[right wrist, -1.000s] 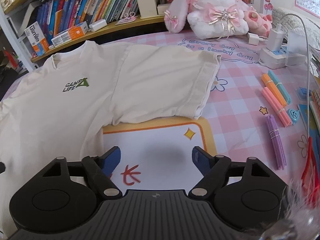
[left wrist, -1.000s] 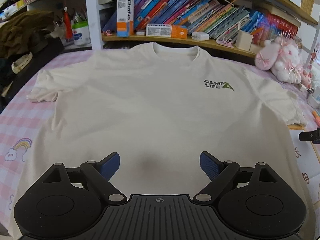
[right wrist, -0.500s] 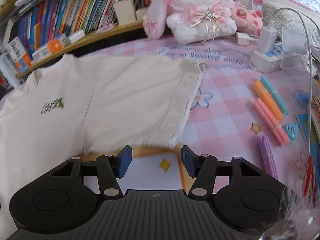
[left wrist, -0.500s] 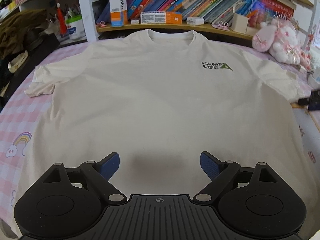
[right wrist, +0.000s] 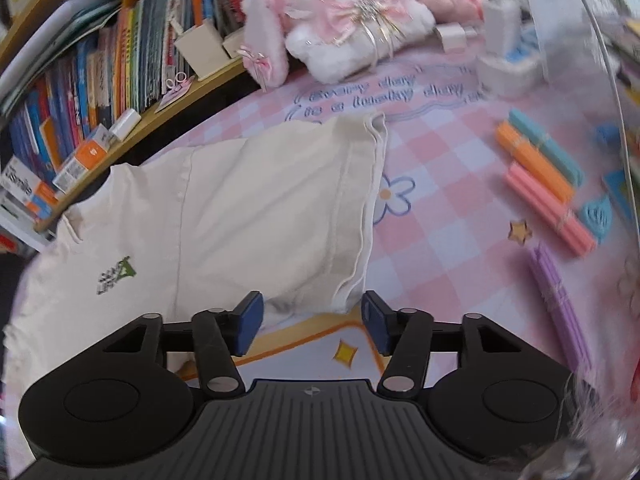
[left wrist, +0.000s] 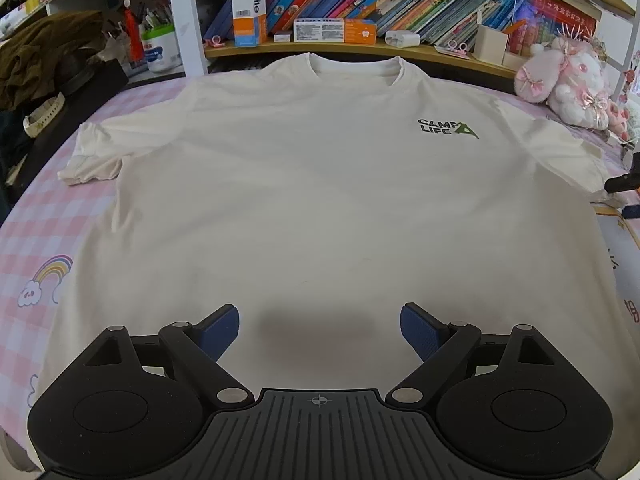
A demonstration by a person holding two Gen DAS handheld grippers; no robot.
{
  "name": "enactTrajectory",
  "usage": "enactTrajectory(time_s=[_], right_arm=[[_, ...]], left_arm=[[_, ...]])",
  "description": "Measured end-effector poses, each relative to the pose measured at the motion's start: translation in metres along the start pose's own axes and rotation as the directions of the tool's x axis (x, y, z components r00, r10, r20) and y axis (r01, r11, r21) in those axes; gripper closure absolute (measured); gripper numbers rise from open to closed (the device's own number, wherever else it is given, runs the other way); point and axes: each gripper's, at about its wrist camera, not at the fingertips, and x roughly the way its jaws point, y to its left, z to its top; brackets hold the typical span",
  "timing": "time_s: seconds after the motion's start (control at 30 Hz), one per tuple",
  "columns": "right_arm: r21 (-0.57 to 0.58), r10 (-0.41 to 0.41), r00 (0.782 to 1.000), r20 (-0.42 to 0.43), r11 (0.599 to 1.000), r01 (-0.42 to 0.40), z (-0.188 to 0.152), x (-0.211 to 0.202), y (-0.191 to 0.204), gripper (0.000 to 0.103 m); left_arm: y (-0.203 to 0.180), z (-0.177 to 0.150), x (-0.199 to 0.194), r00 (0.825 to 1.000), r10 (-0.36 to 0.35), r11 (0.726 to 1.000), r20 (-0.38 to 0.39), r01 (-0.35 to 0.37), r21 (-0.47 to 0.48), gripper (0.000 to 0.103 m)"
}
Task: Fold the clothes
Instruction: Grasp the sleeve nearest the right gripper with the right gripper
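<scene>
A cream T-shirt (left wrist: pixel 320 184) with a green "CAMP LIFE" logo lies flat, face up, on the pink checked table, collar toward the bookshelf. My left gripper (left wrist: pixel 320 330) is open and empty over the shirt's lower middle. My right gripper (right wrist: pixel 312 322) is open, partly narrowed, just in front of the near corner of the shirt's right sleeve (right wrist: pixel 304 208); the sleeve hem sits at the gap between its jaws. It holds nothing. The right gripper's edge shows at the far right in the left wrist view (left wrist: pixel 626 184).
A bookshelf (left wrist: pixel 360 46) runs along the table's far side. A pink plush rabbit (right wrist: pixel 340 20), a charger and power strip (right wrist: pixel 500 60) and coloured stick bundles (right wrist: pixel 548 184) lie right of the sleeve. A dark clothes pile (left wrist: pixel 36 64) sits far left. A white mat with an orange border (right wrist: pixel 340 352) lies under the right gripper.
My right gripper moved forward to the right sleeve's near corner and its jaws narrowed. My left gripper drew back slightly, staying open over the shirt.
</scene>
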Motion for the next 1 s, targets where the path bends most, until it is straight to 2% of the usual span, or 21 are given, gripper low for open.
enactTrajectory(time_s=[0.1, 0.3, 0.4, 0.5, 0.53, 0.6, 0.67, 0.8, 1.0], right_arm=[[0.031, 0.013, 1.000, 0.004, 0.999, -0.013, 0.005, 0.002, -0.004, 0.046], [0.043, -0.018, 0.999, 0.044, 0.999, 0.016, 0.026, 0.015, -0.001, 0.049], [-0.029, -0.067, 0.995, 0.068, 0.997, 0.069, 0.030, 0.023, 0.008, 0.059], [-0.128, -0.128, 0.985, 0.111, 0.982, 0.142, 0.028, 0.029, 0.018, 0.074], [-0.168, -0.153, 0.980, 0.128, 0.970, 0.174, 0.026, 0.031, 0.021, 0.082], [-0.195, -0.158, 0.978, 0.135, 0.964, 0.183, 0.024, 0.032, 0.022, 0.083], [-0.219, -0.160, 0.977, 0.140, 0.957, 0.188, 0.022, 0.033, 0.023, 0.091], [-0.172, -0.173, 0.977, 0.123, 0.966, 0.193, 0.031, 0.035, 0.025, 0.093], [-0.261, -0.178, 0.967, 0.180, 0.939, 0.222, 0.036, 0.033, 0.066, 0.094]], left_arm=[[0.003, 0.001, 0.001, 1.000, -0.003, 1.000, -0.002, 0.003, 0.000, 0.013], [0.006, 0.003, 0.003, 1.000, -0.002, 1.000, -0.006, 0.003, 0.012, 0.013], [0.010, 0.002, 0.004, 1.000, -0.001, 1.000, -0.009, 0.001, 0.013, 0.013], [0.016, 0.002, 0.003, 1.000, 0.004, 1.000, -0.005, -0.004, 0.002, 0.013], [0.019, 0.002, 0.003, 1.000, 0.004, 1.000, -0.004, -0.004, -0.003, 0.013], [0.024, 0.001, 0.004, 1.000, 0.004, 1.000, -0.007, -0.004, -0.009, 0.013], [0.028, 0.002, 0.006, 1.000, -0.001, 1.000, -0.013, 0.001, -0.007, 0.013], [0.039, 0.003, 0.005, 1.000, -0.008, 1.000, -0.005, 0.008, -0.002, 0.013], [0.064, 0.005, 0.006, 1.000, -0.012, 1.000, 0.002, 0.012, -0.022, 0.013]])
